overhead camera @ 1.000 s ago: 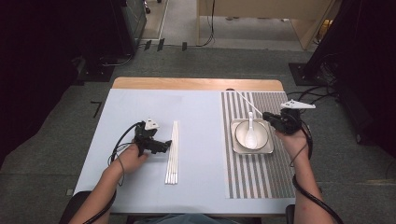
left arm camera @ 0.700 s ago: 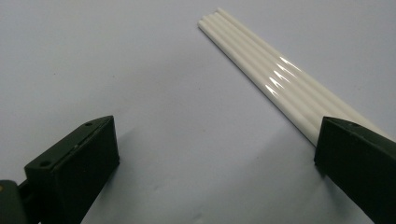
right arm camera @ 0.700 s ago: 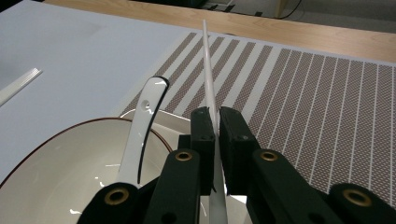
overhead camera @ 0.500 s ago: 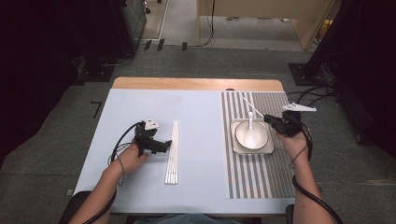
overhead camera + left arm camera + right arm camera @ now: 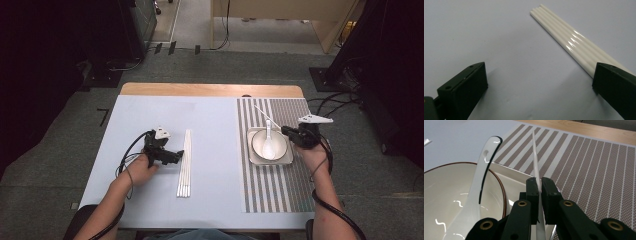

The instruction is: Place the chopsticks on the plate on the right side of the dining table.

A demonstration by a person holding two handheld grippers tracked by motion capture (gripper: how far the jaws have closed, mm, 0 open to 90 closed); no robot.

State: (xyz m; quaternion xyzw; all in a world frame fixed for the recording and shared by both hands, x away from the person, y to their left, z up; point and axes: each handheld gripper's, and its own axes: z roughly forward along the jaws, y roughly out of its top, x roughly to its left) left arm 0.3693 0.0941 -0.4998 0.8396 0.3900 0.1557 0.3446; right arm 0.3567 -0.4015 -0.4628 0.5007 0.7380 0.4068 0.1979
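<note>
Jaws of the right gripper [image 5: 539, 185] were clenched on a white chopstick [image 5: 535, 157] at centre frame, beside the spoon [image 5: 477, 185] in the bowl [image 5: 496, 185]. The left gripper [image 5: 539, 82] stood released, jaws wide apart, with the remaining chopsticks [image 5: 569, 41] at upper right.

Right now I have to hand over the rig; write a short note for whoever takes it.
Right gripper: fingers shut on one white chopstick, held at the right rim of the bowl, its far end slanting up over the striped mat.
Left gripper: fingers open, holding nothing, resting on the blue table beside the other chopsticks; one finger's tip sits at their edge.
Spoon lies in the bowl, which sits on a square plate.
Done: one chopstick lifted and brought to the bowl.
Left: probably set it down by the bowl, then bring the other chopsticks.
</note>
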